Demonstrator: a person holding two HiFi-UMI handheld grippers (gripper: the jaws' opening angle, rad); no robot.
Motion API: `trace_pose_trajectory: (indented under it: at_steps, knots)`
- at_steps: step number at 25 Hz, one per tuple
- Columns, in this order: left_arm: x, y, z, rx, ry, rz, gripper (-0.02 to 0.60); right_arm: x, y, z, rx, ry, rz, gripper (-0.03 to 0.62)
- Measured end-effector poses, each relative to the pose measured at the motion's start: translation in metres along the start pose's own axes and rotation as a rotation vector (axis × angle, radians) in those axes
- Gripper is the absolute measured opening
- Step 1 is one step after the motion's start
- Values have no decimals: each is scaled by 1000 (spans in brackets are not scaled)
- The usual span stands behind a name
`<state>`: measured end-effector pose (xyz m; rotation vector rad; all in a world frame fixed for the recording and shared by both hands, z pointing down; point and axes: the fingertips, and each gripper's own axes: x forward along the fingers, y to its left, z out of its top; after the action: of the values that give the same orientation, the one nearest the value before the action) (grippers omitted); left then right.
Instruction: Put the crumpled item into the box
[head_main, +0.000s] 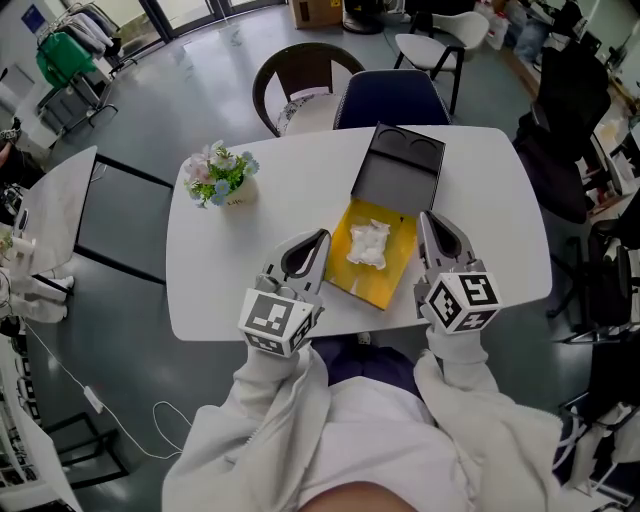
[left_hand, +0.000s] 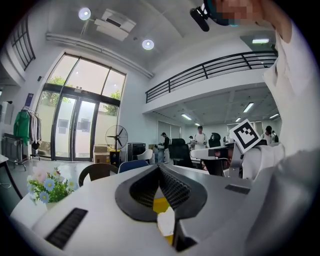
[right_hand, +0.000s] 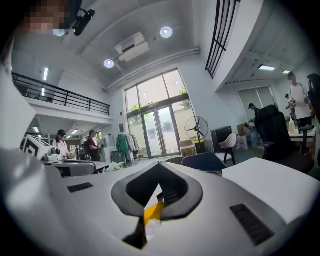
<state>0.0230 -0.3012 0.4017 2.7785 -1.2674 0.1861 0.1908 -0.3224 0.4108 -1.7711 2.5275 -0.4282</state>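
Your left claw (head_main: 322, 238) and right claw (head_main: 426, 220), both closed empty, flank the yellow-lined black box (head_main: 386, 281); the crumpled white wad (head_main: 368, 244) lies inside it.

Tabletop (head_main: 480, 180): white, rounded corners, carrying two things.
Box (head_main: 385, 280): open, yellow inside, dark lid folded back; it lies between the left hand-held gripper (head_main: 322, 236) and the right hand-held gripper (head_main: 425, 216), reaching beyond both.
Potted flowers (head_main: 220, 172): upright, beyond and left of the left hand-held gripper, well apart from the box.
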Motion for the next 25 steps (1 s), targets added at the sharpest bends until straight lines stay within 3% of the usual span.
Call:
trace_pose_trajectory:
  at_steps: [4,8,17,25]
  knots:
    - [2,3,14,9,-26,8,15,-22,-5,35,-70,-104,-35,31]
    - [5,4,19,9,-30,-3,15,-44,-15,52,-144,-142,-84,32]
    - [3,9,-5,-9,-12,1,15,-75,-32,10,-126,-87,-150,32]
    - [0,7,-21,-22,-28,10,15,-77,-33,-12,-152,-72,-156,32]
